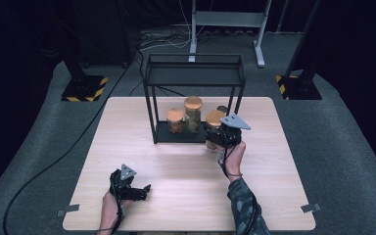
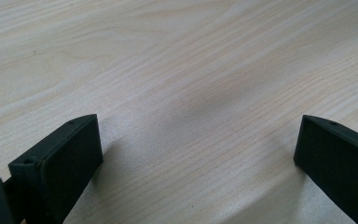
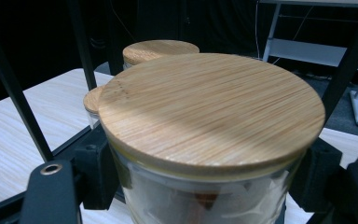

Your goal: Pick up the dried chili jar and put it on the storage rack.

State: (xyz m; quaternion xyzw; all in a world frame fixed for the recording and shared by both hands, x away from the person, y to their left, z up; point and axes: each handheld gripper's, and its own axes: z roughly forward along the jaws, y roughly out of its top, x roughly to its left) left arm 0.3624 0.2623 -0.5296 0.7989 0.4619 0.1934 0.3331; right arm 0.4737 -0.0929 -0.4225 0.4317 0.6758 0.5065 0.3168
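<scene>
a pale wood-grain counter [image 1: 176, 161] stands mid-frame on grey carpet [image 1: 342, 147], the dark room behind. at centre its black metal shelf rack [image 1: 194, 78] holds lidded jars. the right hand-held gripper [image 3: 205, 186] clamps the glass jar with round bamboo lid [image 3: 212, 112] at the rack's right front. the left hand-held gripper [image 2: 198, 154], lower left, gapes wide over bare wood.

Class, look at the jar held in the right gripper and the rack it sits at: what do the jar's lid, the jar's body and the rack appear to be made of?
Lid: looks like bamboo or light wood, matt, with fine straight grain lines. Jar body: clear, glossy, probably glass, since the contents show through. Rack: thin black bars and shelves, likely painted metal, matt.
</scene>
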